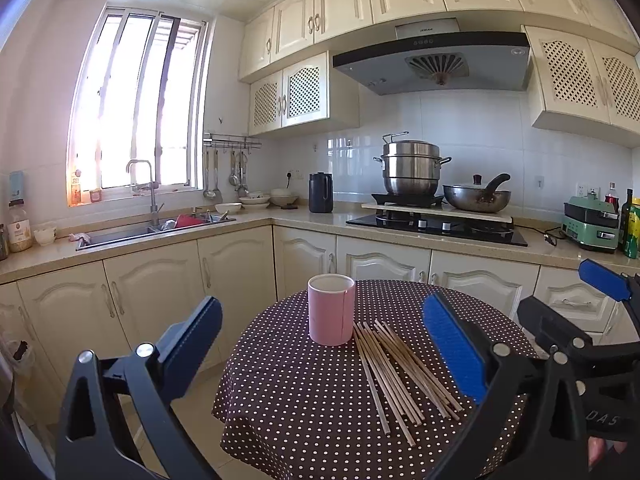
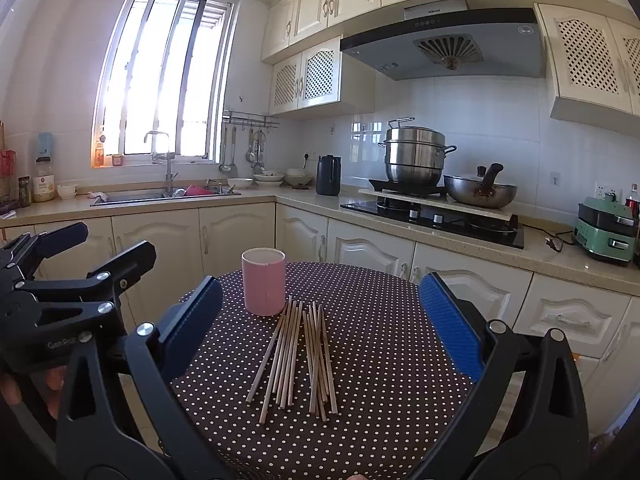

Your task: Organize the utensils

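We hold both grippers above the near edge of the table [image 1: 288, 400], the left gripper [image 1: 322, 344] and right gripper [image 2: 320, 320] each with fingers wide apart and gripping nothing. The chopsticks [image 2: 300, 356] lie loose on the dotted cloth, just near and right of the upright pink cup [image 1: 331, 309].

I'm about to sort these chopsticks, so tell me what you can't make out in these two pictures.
- Inside of the pink cup: both views, hidden by its wall.
- Exact number of chopsticks: both views, they overlap.
- Near edge of the table: right wrist view, cut off behind the right tongs.
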Motion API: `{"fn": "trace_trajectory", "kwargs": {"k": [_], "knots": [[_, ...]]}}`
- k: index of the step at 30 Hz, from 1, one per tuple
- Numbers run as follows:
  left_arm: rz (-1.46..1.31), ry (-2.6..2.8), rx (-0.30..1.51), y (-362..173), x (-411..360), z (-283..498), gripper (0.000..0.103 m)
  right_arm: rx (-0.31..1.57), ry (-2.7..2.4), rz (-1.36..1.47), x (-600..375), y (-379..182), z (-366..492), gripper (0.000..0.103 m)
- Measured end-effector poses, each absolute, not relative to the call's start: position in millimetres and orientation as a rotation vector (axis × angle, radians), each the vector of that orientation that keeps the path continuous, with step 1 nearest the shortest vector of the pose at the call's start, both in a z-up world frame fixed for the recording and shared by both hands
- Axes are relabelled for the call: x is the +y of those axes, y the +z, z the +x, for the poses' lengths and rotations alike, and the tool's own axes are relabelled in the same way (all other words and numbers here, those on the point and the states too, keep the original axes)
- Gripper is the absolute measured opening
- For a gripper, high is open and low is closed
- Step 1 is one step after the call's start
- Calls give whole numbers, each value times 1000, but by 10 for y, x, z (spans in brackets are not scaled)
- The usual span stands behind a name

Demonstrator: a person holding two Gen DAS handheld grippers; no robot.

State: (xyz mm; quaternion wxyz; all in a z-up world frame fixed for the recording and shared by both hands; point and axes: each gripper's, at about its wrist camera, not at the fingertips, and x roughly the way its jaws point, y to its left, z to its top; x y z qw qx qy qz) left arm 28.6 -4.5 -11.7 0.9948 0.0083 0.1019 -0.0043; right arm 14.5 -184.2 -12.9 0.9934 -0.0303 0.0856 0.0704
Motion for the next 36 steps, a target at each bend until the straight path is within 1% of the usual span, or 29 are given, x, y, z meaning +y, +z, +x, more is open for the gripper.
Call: {"fn": "trace_trajectory", "kwargs": {"k": [11,23,32,36], "knots": [[27,-25,195,-110,-193,431,99,168,125,-52,-1973,-108,252,97],[41,-46,222,-40,-194,734,99,169,158,-42,-2006,-76,532,97],[20,-67,327,-183,-225,1093,99,235,174,-28,-2091,-194,867,97],[31,-57,382,-293,-258,1294,99,260,169,-22,-2135,-289,1034,93]]}}
